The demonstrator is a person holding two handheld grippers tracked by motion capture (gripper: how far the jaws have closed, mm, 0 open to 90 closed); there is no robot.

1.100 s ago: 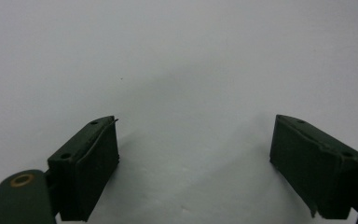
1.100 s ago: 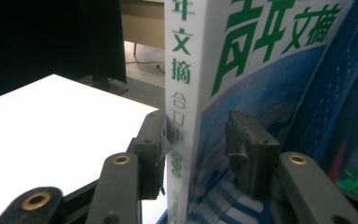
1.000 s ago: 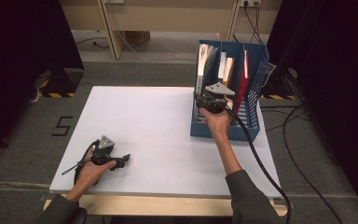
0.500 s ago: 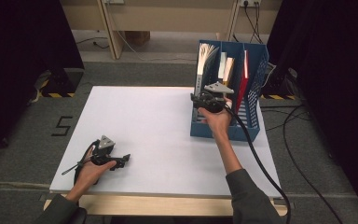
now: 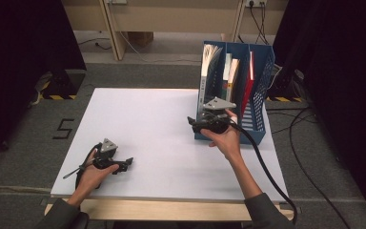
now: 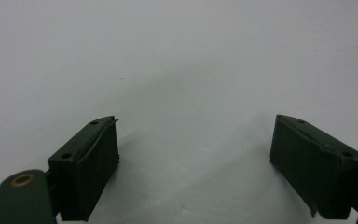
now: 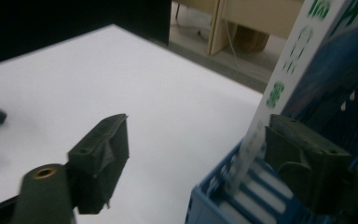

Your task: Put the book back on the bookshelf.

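Near the table's (image 5: 162, 119) front left corner the left gripper (image 5: 124, 163) rests on the bare white top, jaws spread wide with nothing between them. Farther right, the right gripper (image 5: 194, 125) sits at the near end of the blue file rack (image 5: 259, 102), its jaws wide and empty, one inside the rack beside a white booklet (image 7: 284, 70) that leans against the rack's left wall. This looks like the reach for that booklet; next the jaws must close on its edge. A red folder (image 5: 249, 86) and other papers stand farther in, crowding the slots.

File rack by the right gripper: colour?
Blue, with slotted sides; the file rack shows best in the high view.
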